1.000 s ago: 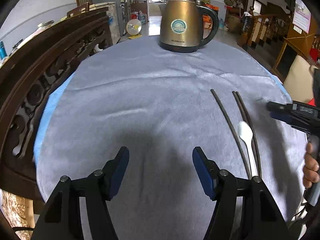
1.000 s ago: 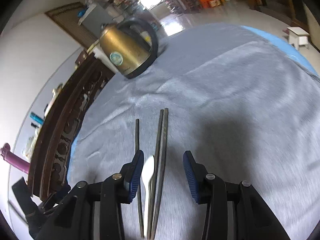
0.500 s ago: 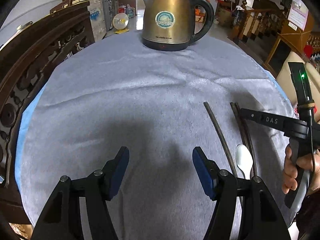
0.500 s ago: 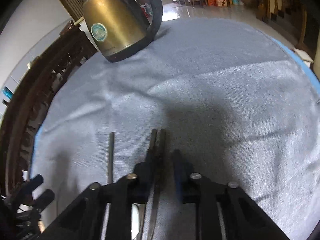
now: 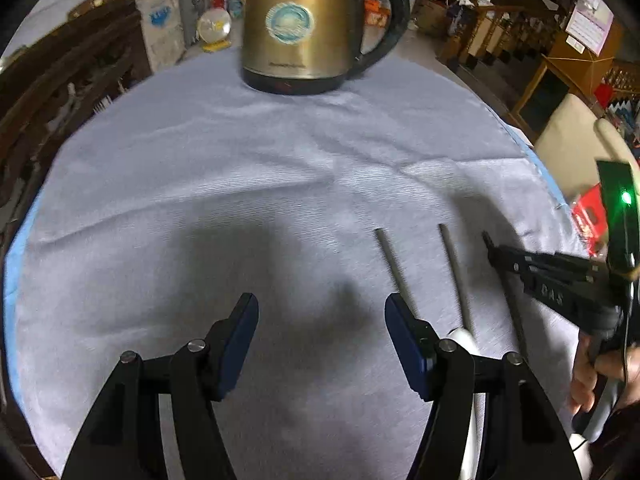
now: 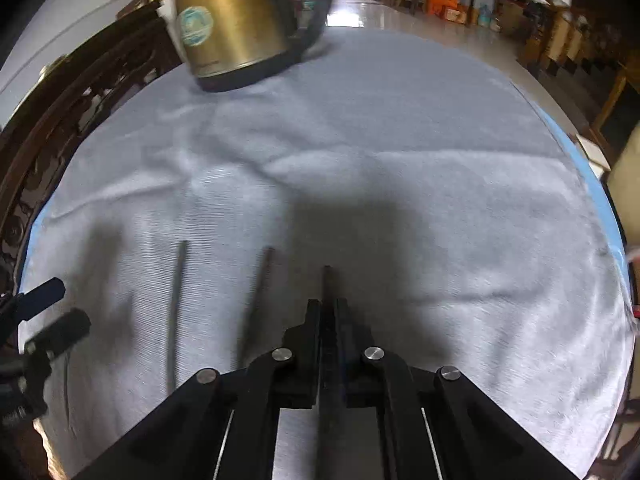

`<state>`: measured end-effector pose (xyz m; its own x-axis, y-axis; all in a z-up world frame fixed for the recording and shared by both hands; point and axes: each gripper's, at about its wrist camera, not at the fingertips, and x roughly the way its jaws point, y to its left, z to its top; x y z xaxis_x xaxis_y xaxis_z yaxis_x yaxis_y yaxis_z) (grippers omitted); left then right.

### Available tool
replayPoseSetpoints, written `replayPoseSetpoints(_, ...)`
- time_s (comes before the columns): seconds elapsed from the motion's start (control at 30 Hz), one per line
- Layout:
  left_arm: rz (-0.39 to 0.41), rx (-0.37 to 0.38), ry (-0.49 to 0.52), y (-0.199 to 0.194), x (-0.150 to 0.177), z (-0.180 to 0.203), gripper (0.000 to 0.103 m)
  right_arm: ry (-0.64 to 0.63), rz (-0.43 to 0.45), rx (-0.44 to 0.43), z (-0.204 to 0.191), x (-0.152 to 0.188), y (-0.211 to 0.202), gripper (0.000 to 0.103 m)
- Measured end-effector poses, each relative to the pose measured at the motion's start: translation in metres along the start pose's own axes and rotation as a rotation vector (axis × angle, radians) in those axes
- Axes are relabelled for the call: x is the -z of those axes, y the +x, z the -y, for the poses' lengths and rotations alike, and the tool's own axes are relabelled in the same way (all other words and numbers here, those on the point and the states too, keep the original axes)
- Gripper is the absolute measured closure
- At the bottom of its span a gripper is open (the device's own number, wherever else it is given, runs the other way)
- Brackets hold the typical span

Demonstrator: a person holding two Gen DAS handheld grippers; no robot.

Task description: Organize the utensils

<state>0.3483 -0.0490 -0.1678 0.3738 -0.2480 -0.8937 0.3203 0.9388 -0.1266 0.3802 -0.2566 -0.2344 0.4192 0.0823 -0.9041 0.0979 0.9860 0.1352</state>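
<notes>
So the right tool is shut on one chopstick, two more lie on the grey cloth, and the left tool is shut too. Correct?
Not quite: the left tool is open and holds nothing, as the left wrist view shows. The rest stands: the right tool is shut on one chopstick, and two more chopsticks lie on the grey cloth.

The right tongs [image 6: 328,312], spread wide a second ago and half closed half a second ago, are now clamped on one dark chopstick [image 6: 327,280], whose tip sticks out ahead of them toward the kettle [image 6: 236,20]. That chopstick, earlier touching its partner [image 6: 260,280], now lies apart from it, to the side away from the third stick [image 6: 178,300]. Both cameras have come nearer the kettle, which fills more of each view. The white spoon [image 5: 462,334] is now mostly hidden behind the left tongs [image 5: 320,320].
</notes>
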Motion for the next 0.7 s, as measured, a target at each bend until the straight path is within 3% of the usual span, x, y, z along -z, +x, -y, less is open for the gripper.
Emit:
replayPoseSetpoints(0.1,-0.063,0.038,0.011,0.016,-0.014,0.016,0.036,0.022,-0.025,-0.029,0.012,0.001,-0.001,0.096)
replayPoseSetpoints(0.3,-0.189,0.010,-0.033,0.052,-0.031,0.031,0.037,0.034,-0.062,-0.042,0.016,-0.001,-0.003,0.095)
replayPoseSetpoints(0.43,-0.172,-0.007,-0.033,0.056,-0.033,0.039,0.041,0.023,-0.064,-0.045,0.016,-0.003,-0.002,0.094)
replayPoseSetpoints(0.47,-0.160,-0.021,-0.024,0.057,-0.033,0.042,0.047,0.013,-0.059,-0.041,0.014,-0.001,-0.001,0.094)
replayPoseSetpoints(0.53,-0.135,-0.055,0.008,0.055,-0.031,0.046,0.073,0.007,-0.048,-0.044,0.013,0.001,-0.003,0.096)
replayPoseSetpoints(0.57,-0.129,-0.056,0.023,0.055,-0.030,0.046,0.094,0.016,-0.046,-0.050,0.015,0.004,-0.005,0.096)
replayPoseSetpoints(0.7,-0.088,-0.035,-0.014,0.043,-0.020,0.033,0.097,0.076,-0.008,-0.117,0.029,0.020,-0.020,0.096)
